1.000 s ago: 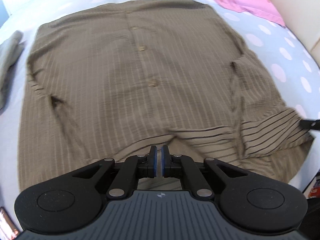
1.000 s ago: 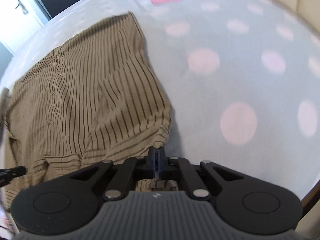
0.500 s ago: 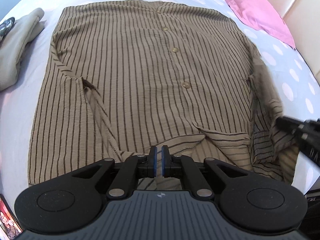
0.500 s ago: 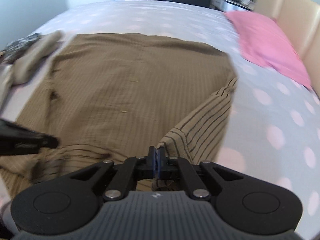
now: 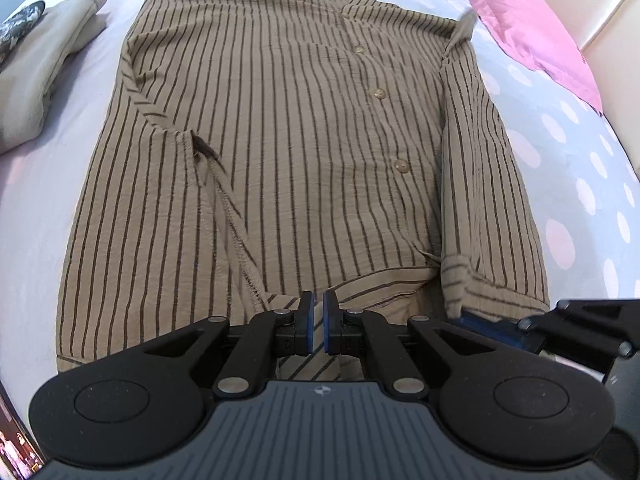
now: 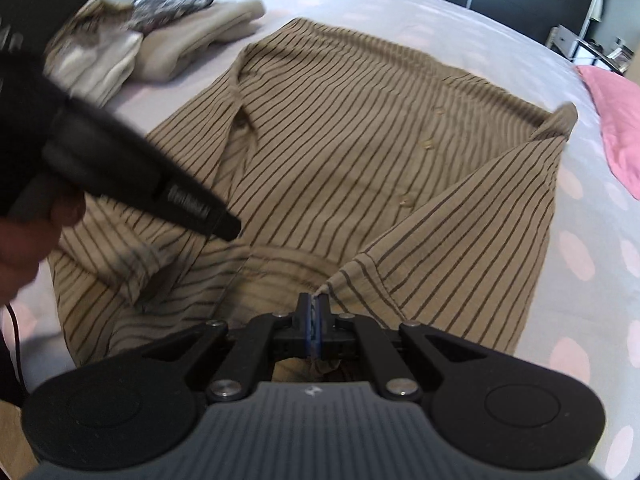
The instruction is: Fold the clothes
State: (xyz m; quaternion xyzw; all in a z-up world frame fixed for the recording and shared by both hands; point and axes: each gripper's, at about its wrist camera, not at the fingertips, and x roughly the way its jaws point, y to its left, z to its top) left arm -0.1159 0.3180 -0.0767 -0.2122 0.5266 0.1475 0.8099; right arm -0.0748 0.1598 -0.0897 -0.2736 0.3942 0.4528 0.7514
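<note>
A tan shirt with dark stripes [image 5: 304,152] lies spread on the bed, buttons up. My left gripper [image 5: 316,320] is shut on its near hem at the middle, and striped cloth shows between the pads. In the right wrist view my right gripper [image 6: 315,312] is shut on a corner of the shirt [image 6: 360,168]. That corner belongs to the shirt's right side, which is lifted and folded inward over the front. The right gripper [image 5: 472,316] also shows at the lower right of the left wrist view. The left gripper [image 6: 228,232] appears blurred at the left, held by a hand [image 6: 24,240].
A pile of folded beige clothes [image 5: 44,60] lies left of the shirt, also seen as clothes [image 6: 180,40]. A pink pillow [image 5: 520,20] rests by the cream headboard [image 5: 600,12]. The sheet with pink dots [image 5: 580,168] stretches to the right.
My right gripper has swung in from the right edge of the bed, carrying the shirt's right side over the front. The left gripper has shifted a little along the hem.
</note>
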